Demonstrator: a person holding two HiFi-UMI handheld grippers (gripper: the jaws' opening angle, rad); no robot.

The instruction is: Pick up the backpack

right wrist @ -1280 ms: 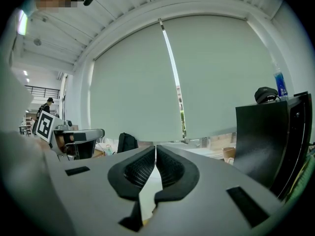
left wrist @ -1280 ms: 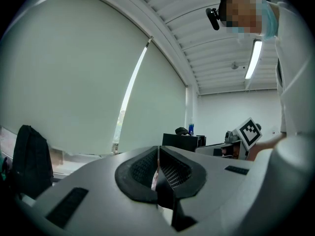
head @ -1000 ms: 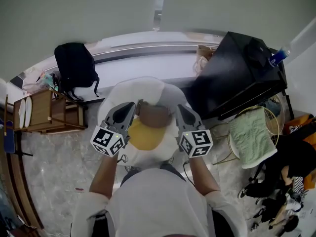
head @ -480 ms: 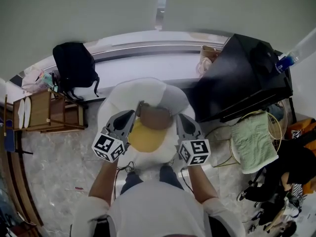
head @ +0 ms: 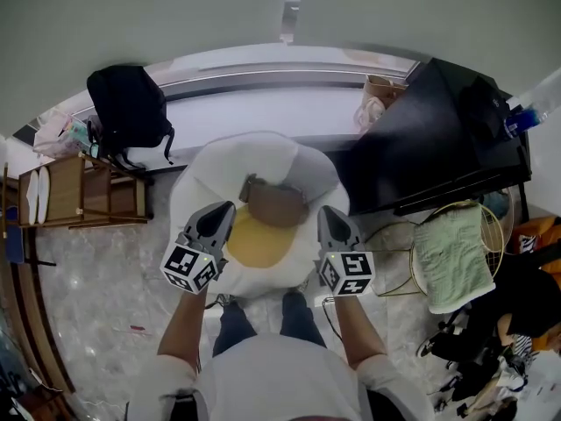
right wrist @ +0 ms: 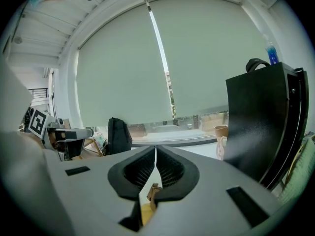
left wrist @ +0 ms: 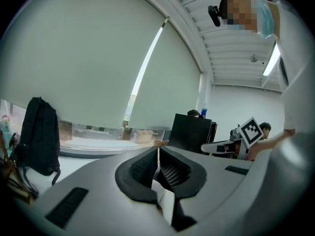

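Backpack (head: pixel 130 108) untouched
Left claw (head: pixel 223 209) and right claw (head: pixel 327 212) clenched empty, well apart from it; grasp not yet begun.

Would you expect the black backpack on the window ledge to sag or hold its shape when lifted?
The backpack looks like soft fabric, so it would probably sag somewhat. It stands upright, so it may be partly filled. Its dangling straps could swing or snag.

I see a black backpack (head: pixel 130 108), a white beanbag (head: pixel 263 156) with a yellow middle, a pale green towel (head: pixel 449 254), and black-and-white square markers (head: pixel 190 266) on my grey left gripper (head: pixel 223 207) and grey right gripper (head: pixel 326 210).
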